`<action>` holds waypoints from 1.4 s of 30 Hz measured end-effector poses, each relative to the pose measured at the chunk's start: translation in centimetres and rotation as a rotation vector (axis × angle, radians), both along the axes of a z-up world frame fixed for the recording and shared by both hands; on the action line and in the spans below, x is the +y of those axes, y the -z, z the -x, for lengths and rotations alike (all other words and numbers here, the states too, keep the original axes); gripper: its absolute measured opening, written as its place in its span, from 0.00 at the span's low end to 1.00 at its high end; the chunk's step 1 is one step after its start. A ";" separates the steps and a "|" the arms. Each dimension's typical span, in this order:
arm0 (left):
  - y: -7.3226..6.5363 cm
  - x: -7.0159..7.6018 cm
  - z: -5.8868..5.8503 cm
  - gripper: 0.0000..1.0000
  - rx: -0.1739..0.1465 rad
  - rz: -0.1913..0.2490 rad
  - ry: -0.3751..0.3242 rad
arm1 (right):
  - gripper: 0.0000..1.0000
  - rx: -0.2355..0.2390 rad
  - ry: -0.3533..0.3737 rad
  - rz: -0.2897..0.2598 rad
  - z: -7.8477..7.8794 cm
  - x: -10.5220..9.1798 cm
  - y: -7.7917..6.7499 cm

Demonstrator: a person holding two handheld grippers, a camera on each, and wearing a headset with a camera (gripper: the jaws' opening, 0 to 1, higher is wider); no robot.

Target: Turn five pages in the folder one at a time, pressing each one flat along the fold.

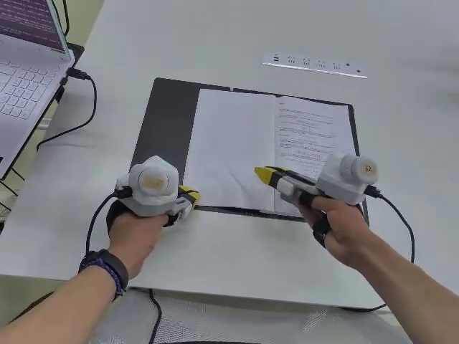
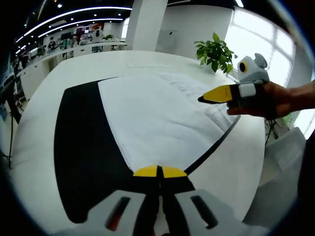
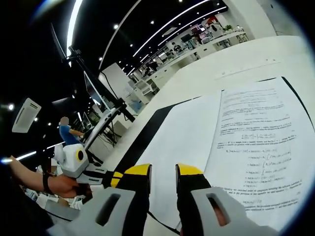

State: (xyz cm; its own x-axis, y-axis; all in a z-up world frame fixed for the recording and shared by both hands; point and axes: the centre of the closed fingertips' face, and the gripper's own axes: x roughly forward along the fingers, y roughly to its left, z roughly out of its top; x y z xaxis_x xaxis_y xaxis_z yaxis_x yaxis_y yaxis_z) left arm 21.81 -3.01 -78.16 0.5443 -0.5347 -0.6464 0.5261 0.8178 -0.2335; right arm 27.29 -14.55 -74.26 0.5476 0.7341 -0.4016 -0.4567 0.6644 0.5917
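The folder [image 1: 166,122] lies open on the white table, its black cover showing at the left. A blank white page [image 1: 229,143] lies left of the fold and a printed page [image 1: 308,136] right of it. My left gripper [image 1: 188,197] is shut, with its yellow tips [image 2: 158,171] at the near edge of the folder by the blank page's lower corner. My right gripper [image 1: 262,173] hovers low over the fold near the bottom edge. Its jaws [image 3: 163,172] stand slightly open with nothing between them. It enters the left gripper view [image 2: 209,96] from the right.
An open laptop [image 1: 21,64] stands at the far left with a black cable [image 1: 79,122] running beside the folder. A flush socket strip [image 1: 315,64] sits in the table behind the folder. The table's near edge [image 1: 237,287] runs just below both hands.
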 end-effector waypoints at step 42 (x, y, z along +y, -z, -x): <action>0.1 -0.1 -0.1 0.00 0.034 0.011 -0.008 | 0.00 0.003 0.170 -0.038 -6.6 -1.4 1.9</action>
